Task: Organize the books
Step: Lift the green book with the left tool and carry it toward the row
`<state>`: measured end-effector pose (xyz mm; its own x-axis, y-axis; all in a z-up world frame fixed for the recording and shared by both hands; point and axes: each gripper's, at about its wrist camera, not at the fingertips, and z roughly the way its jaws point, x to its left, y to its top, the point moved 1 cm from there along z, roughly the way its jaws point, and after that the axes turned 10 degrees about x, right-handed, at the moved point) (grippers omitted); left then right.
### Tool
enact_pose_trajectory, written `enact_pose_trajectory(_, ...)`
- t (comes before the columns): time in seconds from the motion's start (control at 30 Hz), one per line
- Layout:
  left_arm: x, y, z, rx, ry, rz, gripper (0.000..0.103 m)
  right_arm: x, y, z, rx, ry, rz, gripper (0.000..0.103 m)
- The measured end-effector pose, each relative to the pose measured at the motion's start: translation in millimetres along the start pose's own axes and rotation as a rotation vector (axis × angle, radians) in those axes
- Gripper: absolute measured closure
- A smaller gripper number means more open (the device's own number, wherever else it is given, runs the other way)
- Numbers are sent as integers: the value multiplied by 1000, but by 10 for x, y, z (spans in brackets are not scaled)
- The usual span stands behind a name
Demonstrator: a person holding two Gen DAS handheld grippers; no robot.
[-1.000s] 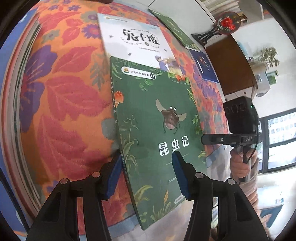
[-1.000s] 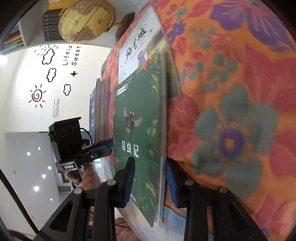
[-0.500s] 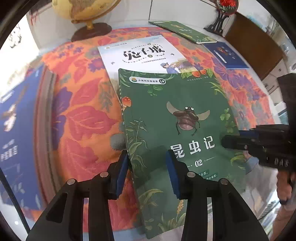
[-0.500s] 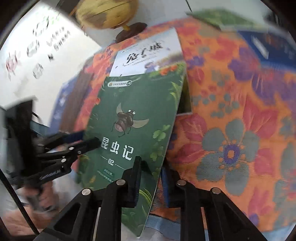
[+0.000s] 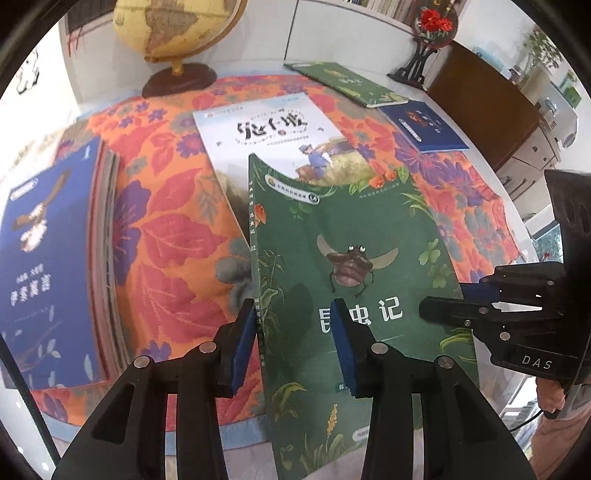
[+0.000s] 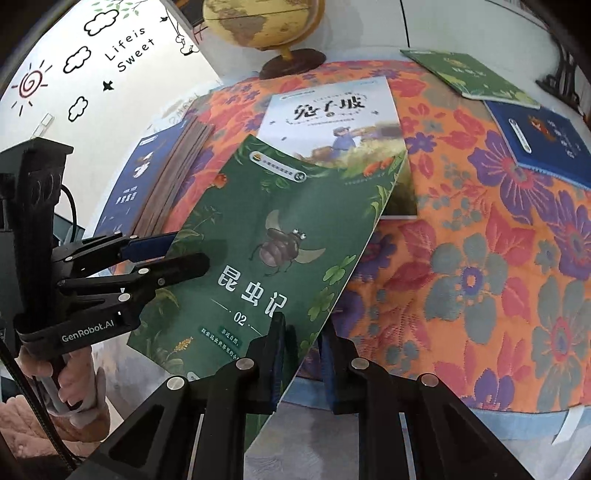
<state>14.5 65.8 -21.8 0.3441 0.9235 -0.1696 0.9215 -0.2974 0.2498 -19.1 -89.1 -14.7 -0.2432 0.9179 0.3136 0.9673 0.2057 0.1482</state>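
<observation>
While the big flowery cloth (image 5: pixel 173 236) still has books spread all over it, the tidying looks only just begun. Only one pile looks made: the blue stack (image 5: pixel 48 258) at the left of the left view. A white book (image 5: pixel 273 136) lies in the middle, and a green book (image 5: pixel 347 83) and a small blue book (image 5: pixel 424 125) lie at the upper right. They are all left to sort.

The green bug book (image 5: pixel 354 266) is in the lower middle, its near end lifted and its far end over the white book. The left gripper (image 5: pixel 295 343) pinches its spine side. The right gripper (image 6: pixel 301 354) is closing on its other edge, with the book between its jaws.

The book's near corner is cut off, and so is the globe (image 5: pixel 173 26).
</observation>
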Motion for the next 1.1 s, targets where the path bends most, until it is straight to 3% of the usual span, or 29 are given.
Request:
enact_pose_trajectory(0.77, 51, -19, -395, -95, -11, 15, 66, 359, -31, -498, -119, -68, -52, 86)
enact_pose_trajectory(1.1, 168, -4, -530, -127, -8, 7, 66, 484, 67, -505, -132, -72, -72, 86)
